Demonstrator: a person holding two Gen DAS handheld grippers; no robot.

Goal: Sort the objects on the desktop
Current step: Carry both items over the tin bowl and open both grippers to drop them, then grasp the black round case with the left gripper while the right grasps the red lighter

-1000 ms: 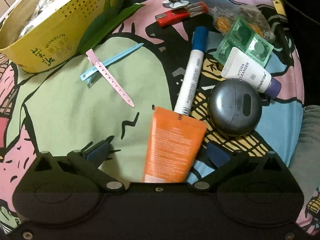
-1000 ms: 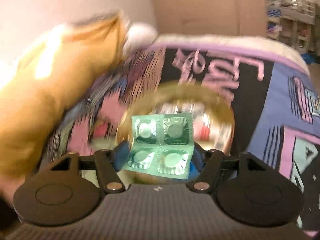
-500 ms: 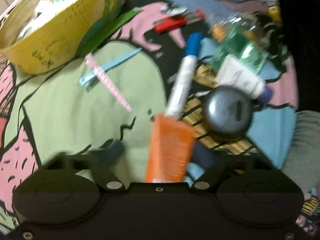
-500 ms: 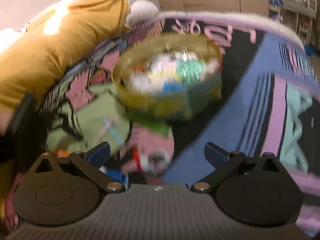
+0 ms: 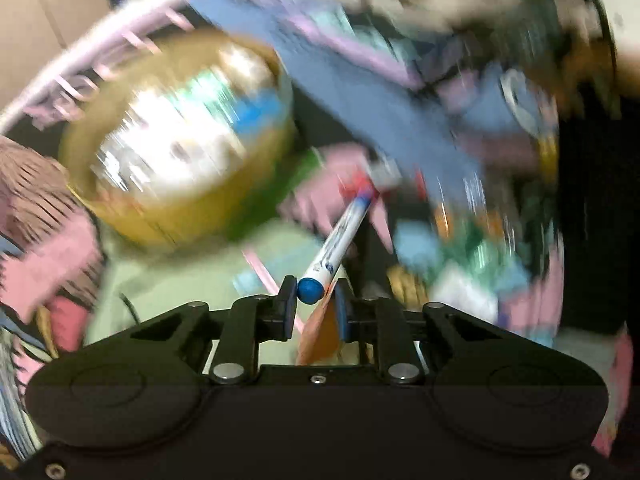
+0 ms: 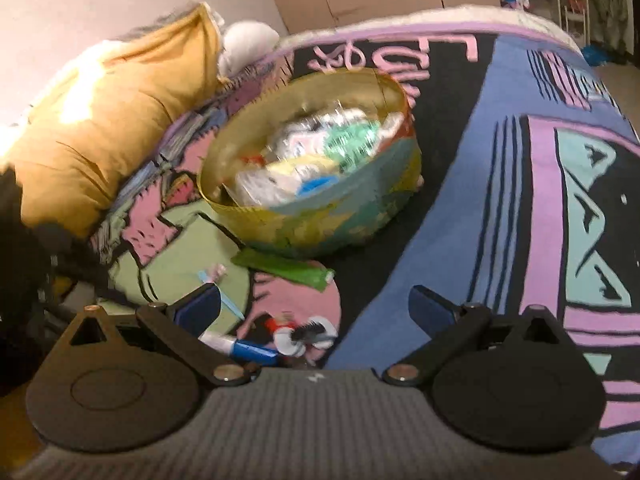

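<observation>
In the blurred left wrist view my left gripper [image 5: 316, 300] has its jaws closing, the pads against the blue end of a white marker [image 5: 336, 240] that points away toward the yellow basket [image 5: 180, 216]. An orange tube [image 5: 320, 332] stands on edge between the same fingers, under the marker. In the right wrist view my right gripper [image 6: 312, 300] is open with nothing between its fingers, above the patterned blanket in front of the yellow basket [image 6: 312, 216], which holds several packets. The marker [image 6: 240, 346] shows low at the left there.
A green packet [image 6: 288, 270] lies against the basket's front. Hair clips [image 6: 218, 280] and a red lighter with a white piece [image 6: 296, 334] lie on the blanket. A mustard pillow [image 6: 100, 128] and a white plush [image 6: 248, 44] sit at the back left.
My left jaws went from wide open around the orange tube to nearly shut, and the gripper rose with the marker. My right gripper let the green foil packets go over the basket and pulled back, open.
</observation>
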